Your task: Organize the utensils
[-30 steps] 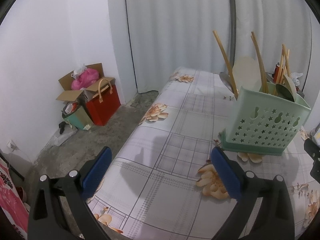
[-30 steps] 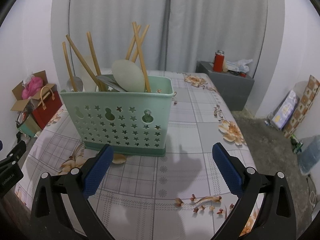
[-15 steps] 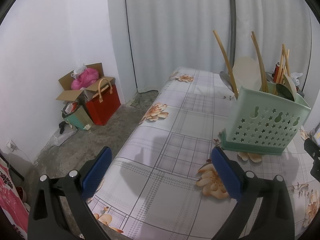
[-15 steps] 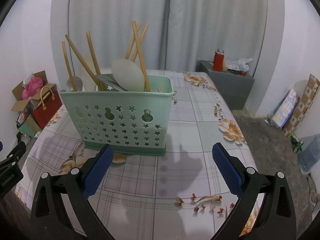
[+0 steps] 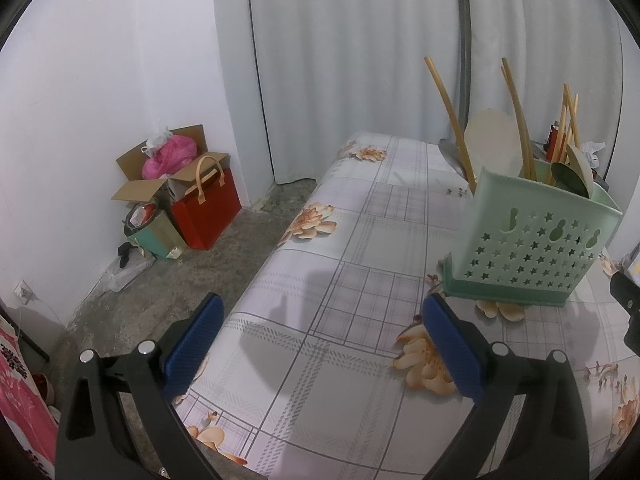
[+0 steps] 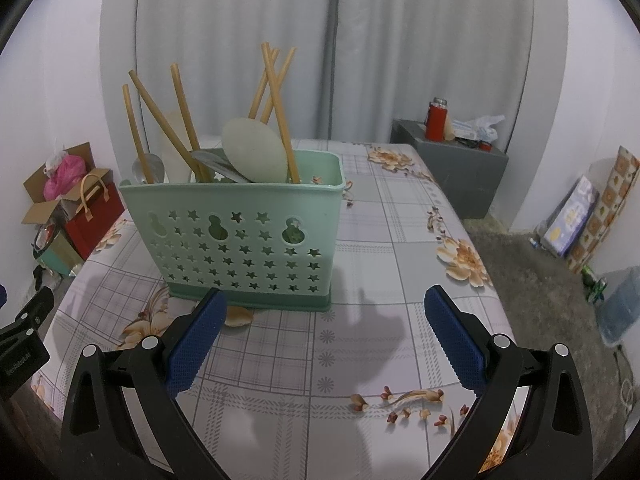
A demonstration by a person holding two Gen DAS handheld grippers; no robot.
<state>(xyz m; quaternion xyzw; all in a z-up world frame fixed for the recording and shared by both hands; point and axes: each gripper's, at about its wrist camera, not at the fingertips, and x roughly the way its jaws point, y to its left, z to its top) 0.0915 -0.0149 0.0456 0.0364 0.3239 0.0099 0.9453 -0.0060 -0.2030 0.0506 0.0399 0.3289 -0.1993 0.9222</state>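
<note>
Almost nothing has been changed across the second. In the left wrist view the caddy (image 5: 532, 236) is seen very slightly lower and further right than before, so a tiny drift of the left gripper (image 5: 320, 320) is indicated. In the right wrist view, no shift of the caddy or utensils (image 6: 256, 156) can be made out.

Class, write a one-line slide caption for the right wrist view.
Open right gripper hovers before a green caddy of chopsticks and spoons on a floral table.
</note>
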